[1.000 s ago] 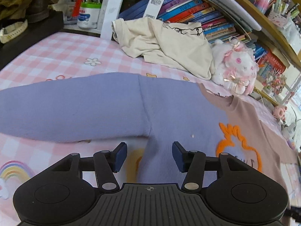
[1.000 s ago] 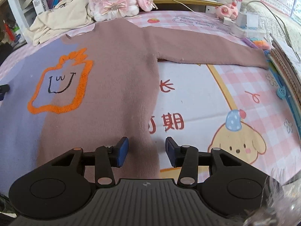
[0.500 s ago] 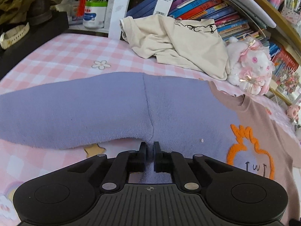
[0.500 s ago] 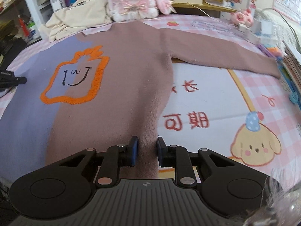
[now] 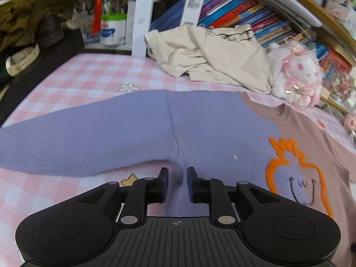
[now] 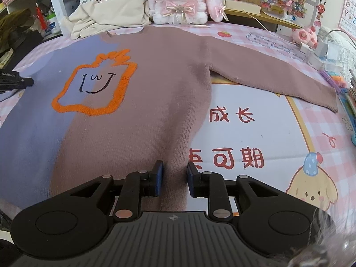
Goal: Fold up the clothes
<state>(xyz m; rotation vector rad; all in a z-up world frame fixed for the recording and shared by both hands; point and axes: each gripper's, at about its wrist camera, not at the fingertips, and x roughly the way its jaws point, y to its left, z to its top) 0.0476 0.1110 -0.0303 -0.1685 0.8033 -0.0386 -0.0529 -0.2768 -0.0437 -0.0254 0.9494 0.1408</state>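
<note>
sweater is lying flat on the checked sheet, sleeves running sideways. left gripper is pinching a ridge of its lilac side edge below the armpit, right gripper its brown side edge, jaws narrow, just eased.

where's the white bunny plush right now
In the right wrist view the bunny plush sits at the top centre, just beyond the sweater's neckline, with the crumpled cream shirt touching its left side.
</note>
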